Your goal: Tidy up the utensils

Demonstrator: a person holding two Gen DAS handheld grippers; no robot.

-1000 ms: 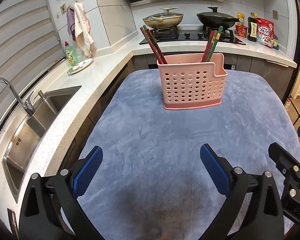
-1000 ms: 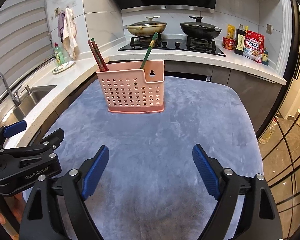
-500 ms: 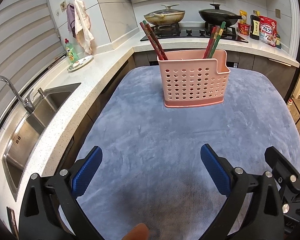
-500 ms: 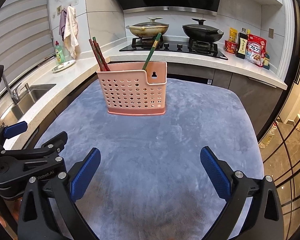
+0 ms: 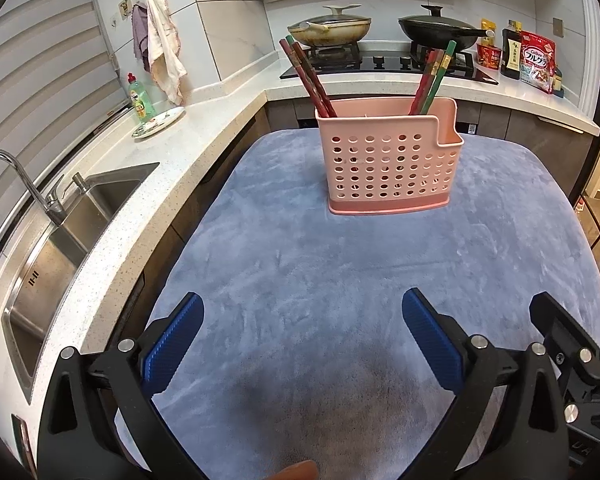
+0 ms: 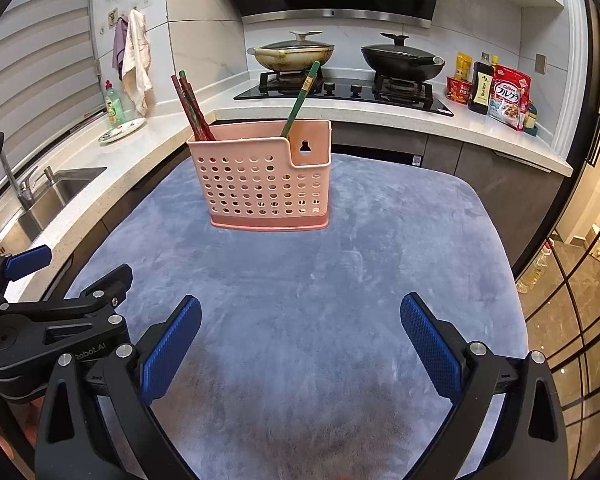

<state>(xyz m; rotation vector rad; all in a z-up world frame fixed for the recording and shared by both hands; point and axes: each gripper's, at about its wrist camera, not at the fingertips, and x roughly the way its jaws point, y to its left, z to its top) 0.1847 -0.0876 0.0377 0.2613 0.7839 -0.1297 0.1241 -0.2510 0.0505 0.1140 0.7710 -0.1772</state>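
Note:
A pink perforated utensil basket [image 5: 392, 160] stands upright on the far half of the blue-grey mat [image 5: 300, 264]; it also shows in the right wrist view [image 6: 266, 184]. Red chopsticks [image 5: 306, 76] lean out of its left end, and red and green chopsticks [image 5: 434, 76] out of its right end. In the right wrist view I see the red pair [image 6: 190, 106] and one green chopstick [image 6: 300, 98]. My left gripper [image 5: 302, 340] and right gripper [image 6: 300, 340] are both open and empty, low over the near part of the mat, well short of the basket.
A steel sink [image 5: 60, 232] with a tap is set in the white counter [image 5: 148, 168] on the left. Two pans sit on the hob [image 5: 380, 62] behind the basket. Bottles and food packs [image 6: 496, 92] stand at the back right. The mat's right edge drops to the floor.
Both grippers have drawn back a little from the basket and tilted up. The right gripper's jaws have opened wider. The basket and chopsticks have not moved.

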